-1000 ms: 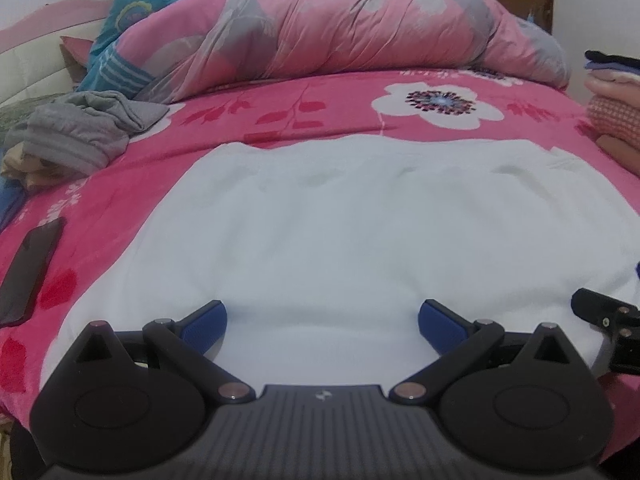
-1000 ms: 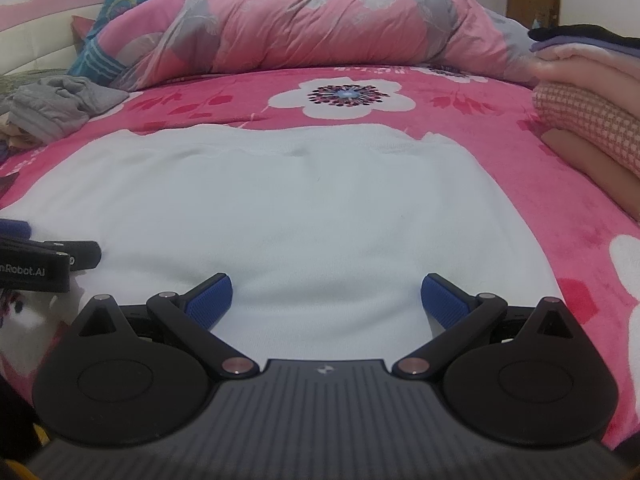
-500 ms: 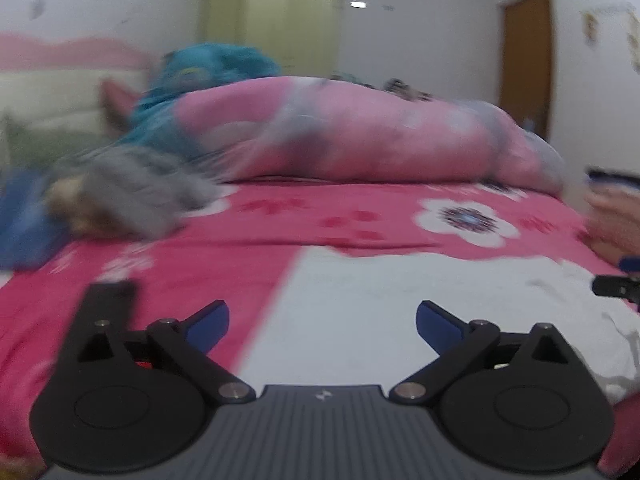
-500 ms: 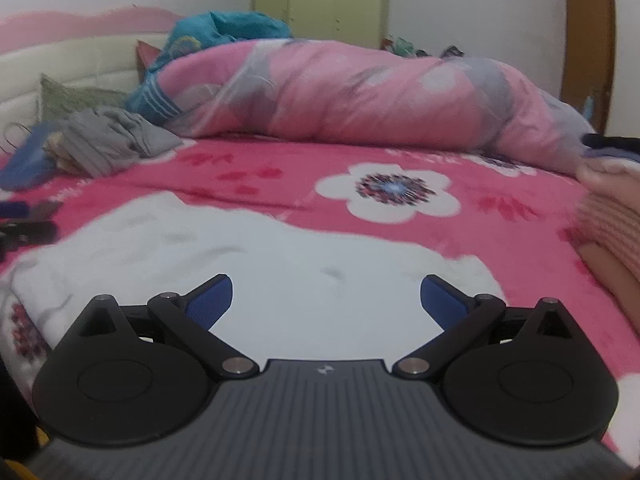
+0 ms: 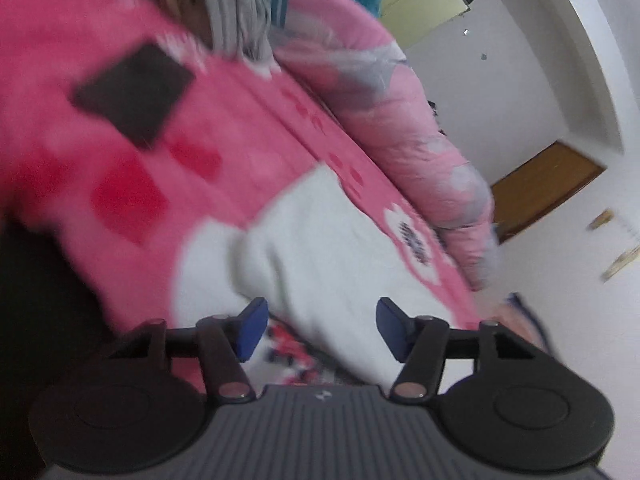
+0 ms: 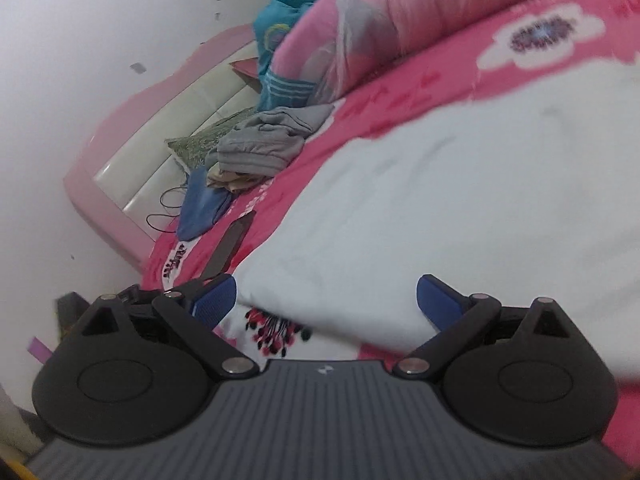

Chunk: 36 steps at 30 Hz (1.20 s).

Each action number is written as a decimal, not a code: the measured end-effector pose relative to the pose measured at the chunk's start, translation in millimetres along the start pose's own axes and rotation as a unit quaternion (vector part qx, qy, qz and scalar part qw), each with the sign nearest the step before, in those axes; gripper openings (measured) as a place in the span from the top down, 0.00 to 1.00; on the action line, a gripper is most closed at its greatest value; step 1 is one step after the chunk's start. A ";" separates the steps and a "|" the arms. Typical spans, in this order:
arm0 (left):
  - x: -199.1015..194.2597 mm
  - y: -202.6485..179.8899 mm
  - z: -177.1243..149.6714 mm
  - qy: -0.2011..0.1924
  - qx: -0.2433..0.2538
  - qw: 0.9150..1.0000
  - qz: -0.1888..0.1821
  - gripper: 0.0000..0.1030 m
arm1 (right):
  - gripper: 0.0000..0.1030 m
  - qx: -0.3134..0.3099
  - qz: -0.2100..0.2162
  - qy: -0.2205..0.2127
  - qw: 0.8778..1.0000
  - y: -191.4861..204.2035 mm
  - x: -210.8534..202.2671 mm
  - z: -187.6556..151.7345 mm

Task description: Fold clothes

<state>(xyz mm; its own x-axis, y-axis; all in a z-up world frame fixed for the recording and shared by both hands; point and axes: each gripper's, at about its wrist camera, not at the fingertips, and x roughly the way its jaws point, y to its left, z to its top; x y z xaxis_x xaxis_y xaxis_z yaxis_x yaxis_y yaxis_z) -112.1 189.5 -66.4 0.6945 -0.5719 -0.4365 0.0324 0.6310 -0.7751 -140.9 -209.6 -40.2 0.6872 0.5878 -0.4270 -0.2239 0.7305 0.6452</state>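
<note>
A white garment [image 5: 320, 248] lies spread on the pink flowered bedspread [image 5: 224, 140]. Its near left corner is rumpled and doubled over. The left wrist view is tilted and blurred. My left gripper [image 5: 322, 326] hovers at that corner with its jaws closing. The cloth's edge lies between the blue pads [image 5: 252, 326], and they do not press on it. In the right wrist view the white garment [image 6: 440, 200] fills the middle. My right gripper [image 6: 326, 300] stands open over its near edge, with cloth between the wide-apart pads [image 6: 438, 300].
A black phone [image 6: 230, 248] lies on the bedspread left of the garment. Beyond it sit a grey clothes pile [image 6: 268, 140] and a blue cloth [image 6: 202, 208] by the headboard [image 6: 160, 152]. A rolled pink quilt [image 5: 400, 120] runs along the far side.
Both views have tilted and swung toward the garment's left side. The left gripper has travelled to the left corner and its jaws have narrowed. The garment's left edge now looks rumpled.
</note>
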 end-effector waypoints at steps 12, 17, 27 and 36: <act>42.7 21.8 23.9 0.038 -0.130 0.990 0.047 0.79 | 0.05 0.038 -0.036 -0.066 0.996 -21.4 -34.5 -6.3; 28.9 18.4 25.9 0.034 -0.147 0.986 0.076 0.75 | 0.05 0.056 -0.038 -0.077 0.995 -33.3 -39.1 -8.0; 37.1 6.6 38.2 0.011 -0.116 0.988 0.098 0.84 | 0.05 0.066 -0.039 -0.089 0.993 -43.6 -43.0 -7.9; 18.0 27.4 34.3 -0.012 -0.011 1.000 -0.008 0.89 | 0.05 0.072 -0.048 -0.096 0.992 -51.7 -48.1 -8.0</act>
<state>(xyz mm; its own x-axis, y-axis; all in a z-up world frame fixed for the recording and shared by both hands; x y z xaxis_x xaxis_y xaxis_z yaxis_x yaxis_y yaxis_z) -74.1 214.6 -79.8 0.7114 -0.5681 -0.4137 0.0274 0.6106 -0.7915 -167.9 -272.8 -58.1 0.8226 0.4307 -0.3714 -0.0599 0.7150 0.6966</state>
